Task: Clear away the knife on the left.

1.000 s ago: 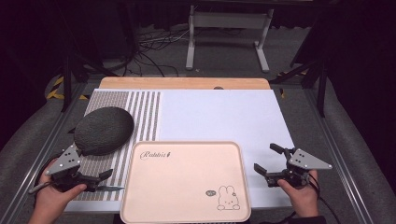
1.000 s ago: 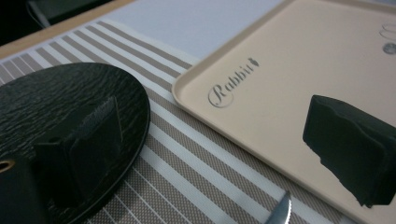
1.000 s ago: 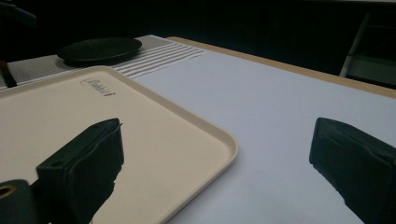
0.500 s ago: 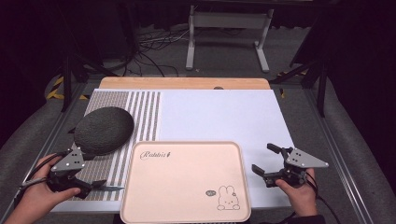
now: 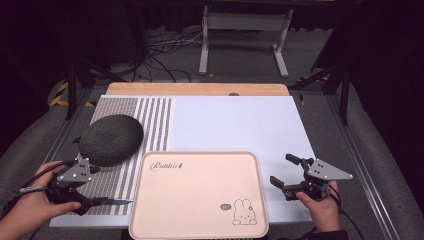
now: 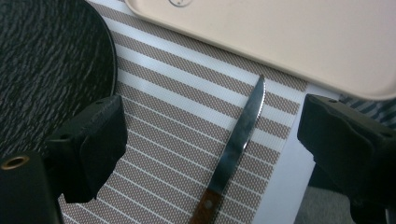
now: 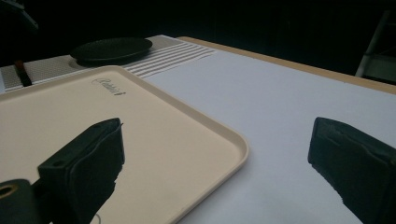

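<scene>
The left gripper [image 6: 212,140] has drawn back toward the table's near edge, and its jaws stand wide over the serrated knife [image 6: 238,144], which lies flat on the striped placemat [image 6: 173,140] between them, its tip just short of the beige tray [image 6: 289,42]. The right gripper [image 5: 290,172] gapes wide beside the tray's right rim.

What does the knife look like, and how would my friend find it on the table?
Start at the big pink tray with the bunny drawing. Just off its left edge lies the striped mat, below the dark round plate. There, between the open jaws of the left claw, lies the knife: the only shiny thing there, thin, with a toothed silver blade pointing at the tray and a brown wooden handle.
</scene>
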Demonstrator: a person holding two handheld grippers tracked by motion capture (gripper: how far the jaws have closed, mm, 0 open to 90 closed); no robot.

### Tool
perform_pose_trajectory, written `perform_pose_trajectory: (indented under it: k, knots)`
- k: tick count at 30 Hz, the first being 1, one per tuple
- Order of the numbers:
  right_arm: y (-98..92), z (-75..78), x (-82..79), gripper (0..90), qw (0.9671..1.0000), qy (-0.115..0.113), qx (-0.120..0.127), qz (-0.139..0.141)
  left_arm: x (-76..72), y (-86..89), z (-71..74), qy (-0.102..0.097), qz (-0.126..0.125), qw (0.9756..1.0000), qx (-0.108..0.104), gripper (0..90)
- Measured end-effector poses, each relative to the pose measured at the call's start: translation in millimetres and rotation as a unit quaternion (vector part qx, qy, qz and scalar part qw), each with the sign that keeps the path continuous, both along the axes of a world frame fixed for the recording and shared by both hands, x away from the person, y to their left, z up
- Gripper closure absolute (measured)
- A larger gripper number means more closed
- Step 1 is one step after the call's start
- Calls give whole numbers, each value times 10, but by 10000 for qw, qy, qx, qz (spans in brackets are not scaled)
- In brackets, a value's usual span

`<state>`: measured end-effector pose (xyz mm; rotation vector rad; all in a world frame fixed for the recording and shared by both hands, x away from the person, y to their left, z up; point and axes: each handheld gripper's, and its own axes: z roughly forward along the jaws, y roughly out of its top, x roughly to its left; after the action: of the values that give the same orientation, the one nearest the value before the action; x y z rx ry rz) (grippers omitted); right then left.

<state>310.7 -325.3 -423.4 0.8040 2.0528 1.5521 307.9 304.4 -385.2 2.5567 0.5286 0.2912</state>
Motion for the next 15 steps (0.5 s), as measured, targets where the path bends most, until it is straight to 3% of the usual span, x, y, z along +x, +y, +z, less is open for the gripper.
perform_pose_trajectory:
  k: [9, 15]
  knots:
    - [1, -5, 0, 47, 10000, -1, 3, 26, 18, 41, 3, 168, -163, 9989, 409, 117]
    - [-1, 1, -4, 59, 10000, -69, 11, 28, 14, 42, -7, 230, -303, 9964, 751, 142]
